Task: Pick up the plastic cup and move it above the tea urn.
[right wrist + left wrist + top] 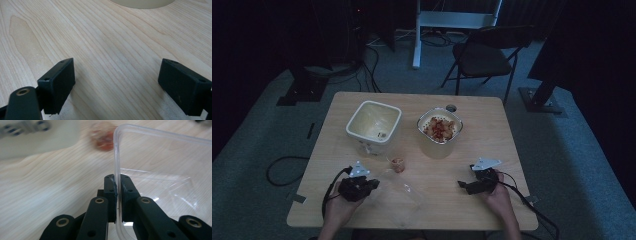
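Observation:
A clear plastic container (404,194) lies on the wooden table near its front edge. My left gripper (373,184) is shut on its left wall; in the left gripper view the wall (116,157) runs upright between the two pads (109,192). A small reddish snack piece (397,164) lies just beyond the container, blurred in the left gripper view (103,138). My right gripper (463,185) rests low over the table at the front right, jaws wide apart with bare wood between them (115,82).
An empty cream square bin (373,126) stands at the back left of the table (482,150). A round cream tub (439,132) filled with reddish snacks stands to its right. A folding chair (484,55) stands on the carpet beyond the table.

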`<state>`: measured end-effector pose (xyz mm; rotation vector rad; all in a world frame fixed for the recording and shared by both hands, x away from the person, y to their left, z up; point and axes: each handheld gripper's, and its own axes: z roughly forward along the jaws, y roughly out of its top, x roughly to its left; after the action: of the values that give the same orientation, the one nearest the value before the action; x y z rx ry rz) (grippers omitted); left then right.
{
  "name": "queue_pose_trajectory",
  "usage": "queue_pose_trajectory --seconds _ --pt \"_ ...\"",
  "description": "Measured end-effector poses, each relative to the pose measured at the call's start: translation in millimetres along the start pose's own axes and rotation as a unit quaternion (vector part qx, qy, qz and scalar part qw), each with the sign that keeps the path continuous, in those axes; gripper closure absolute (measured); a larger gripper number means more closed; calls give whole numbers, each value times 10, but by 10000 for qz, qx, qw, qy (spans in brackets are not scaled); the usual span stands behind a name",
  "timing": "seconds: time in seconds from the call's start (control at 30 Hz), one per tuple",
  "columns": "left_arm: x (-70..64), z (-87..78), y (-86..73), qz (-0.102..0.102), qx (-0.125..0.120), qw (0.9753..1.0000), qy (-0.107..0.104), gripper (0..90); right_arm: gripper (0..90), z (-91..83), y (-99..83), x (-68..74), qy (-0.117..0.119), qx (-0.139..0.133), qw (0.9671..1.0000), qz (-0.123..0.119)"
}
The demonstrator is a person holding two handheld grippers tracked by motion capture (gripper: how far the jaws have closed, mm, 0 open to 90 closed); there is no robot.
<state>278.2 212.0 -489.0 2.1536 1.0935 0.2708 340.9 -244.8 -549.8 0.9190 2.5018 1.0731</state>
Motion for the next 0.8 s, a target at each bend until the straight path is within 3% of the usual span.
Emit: queue_pose_trajectory --seconds 0.13,0.27,0.37,0.5,0.7,0.8 --pt "149 -194 -77 -250 -234 9994 106 868 137 0 0 0 -1 1 10000 0" --pt "267 -416 -112 -346 -470 9974 431 870 137 0 0 0 -1 0 10000 1" --pt "374 -538 -114 -532 -677 9956 360 871 137 0 0 0 -1 1 10000 0" --pt "449 -675 -84 -578 -795 9942 432 871 137 0 0 0 0 0 10000 1" --pt "543 -935 95 -558 -997 9906 746 872 137 3 3 0 -12 3 10000 16" --pt "600 -1091 244 -576 -1187 9874 875 872 137 4 4 0 -16 5 10000 19"
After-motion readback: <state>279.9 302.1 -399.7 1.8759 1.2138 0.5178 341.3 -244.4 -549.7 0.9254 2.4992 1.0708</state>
